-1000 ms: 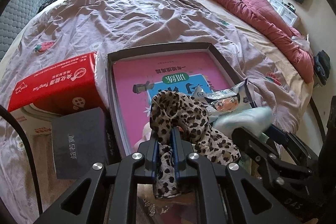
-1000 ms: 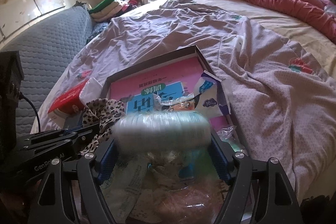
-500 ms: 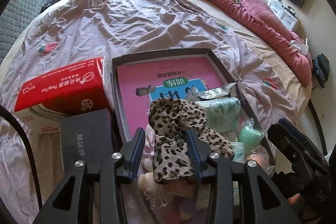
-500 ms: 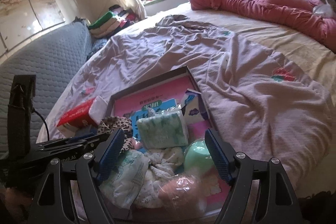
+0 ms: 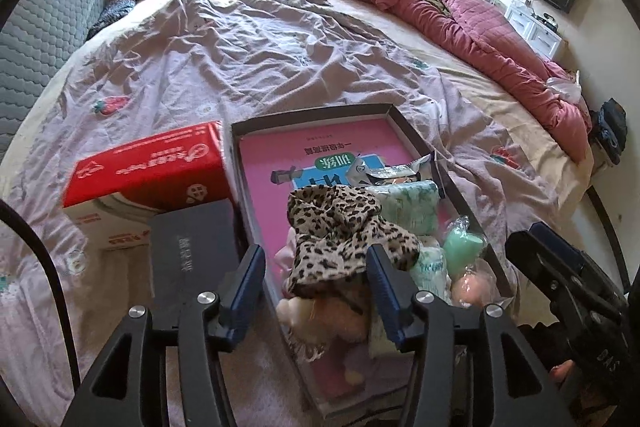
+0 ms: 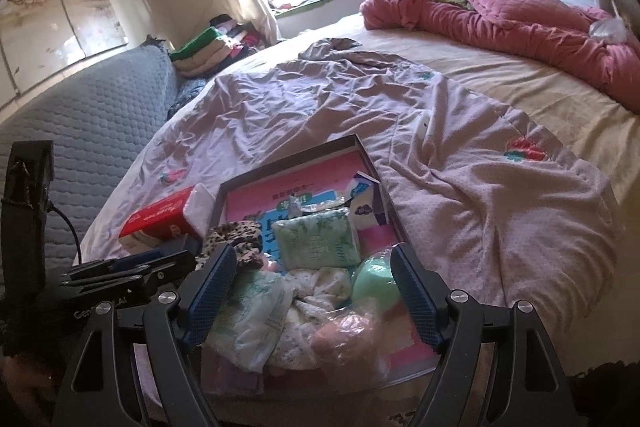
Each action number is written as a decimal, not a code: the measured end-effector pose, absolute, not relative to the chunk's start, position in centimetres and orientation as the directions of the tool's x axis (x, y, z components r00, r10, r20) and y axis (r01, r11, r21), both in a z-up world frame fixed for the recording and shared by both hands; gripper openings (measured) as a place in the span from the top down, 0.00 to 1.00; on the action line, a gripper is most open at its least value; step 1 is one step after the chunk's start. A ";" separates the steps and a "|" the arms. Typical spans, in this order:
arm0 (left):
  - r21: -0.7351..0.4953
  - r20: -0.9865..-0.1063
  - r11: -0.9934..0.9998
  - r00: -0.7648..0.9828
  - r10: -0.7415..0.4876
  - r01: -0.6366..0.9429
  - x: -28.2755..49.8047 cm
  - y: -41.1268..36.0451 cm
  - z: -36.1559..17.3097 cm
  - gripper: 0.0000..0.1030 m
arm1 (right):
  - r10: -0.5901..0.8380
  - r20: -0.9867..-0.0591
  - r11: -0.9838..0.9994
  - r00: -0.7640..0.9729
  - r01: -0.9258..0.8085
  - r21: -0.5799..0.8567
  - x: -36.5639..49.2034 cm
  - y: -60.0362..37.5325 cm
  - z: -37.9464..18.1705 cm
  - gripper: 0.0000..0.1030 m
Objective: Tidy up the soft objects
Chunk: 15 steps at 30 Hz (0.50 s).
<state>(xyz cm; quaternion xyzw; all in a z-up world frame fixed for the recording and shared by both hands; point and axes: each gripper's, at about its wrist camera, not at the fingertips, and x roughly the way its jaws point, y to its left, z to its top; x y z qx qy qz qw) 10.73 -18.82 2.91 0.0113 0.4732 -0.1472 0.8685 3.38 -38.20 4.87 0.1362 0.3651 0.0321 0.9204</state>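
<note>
on the bed, inside the shallow dark tray with the pink book lining it, the leopard-print cloth lies heaped on other soft things, between and just ahead of the spread fingers of the left claw, which grips nothing. a second ago that claw was pinched shut on the cloth; it has since let go and drawn back, jaws wide. the pale green tissue pack rests flat in the tray just beyond the right claw, which is also wide open and empty; a second ago the pack was held between its fingers, and the claw has since pulled back and up. a mint green ball, a bagged peach-coloured lump and a printed fabric bundle lie between the right claw's fingers in that view. both claws hover low at the near edge of the tray, pointing across the bed, left beside right. a red tissue box and a dark box sit just left of the tray.
</note>
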 end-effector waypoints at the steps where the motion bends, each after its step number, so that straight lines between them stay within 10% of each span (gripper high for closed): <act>1: -0.115 -0.823 0.957 0.514 -0.241 0.265 10.5 -18.7 3.1 0.47 | 0.163 -0.662 0.962 0.732 0.032 0.272 3.3 -37.9 5.1 0.21; 15: -0.083 -0.803 0.965 0.557 -0.214 0.250 8.2 -17.0 5.0 0.43 | 0.144 -0.619 0.975 0.772 -0.001 0.224 1.7 -36.5 7.6 0.21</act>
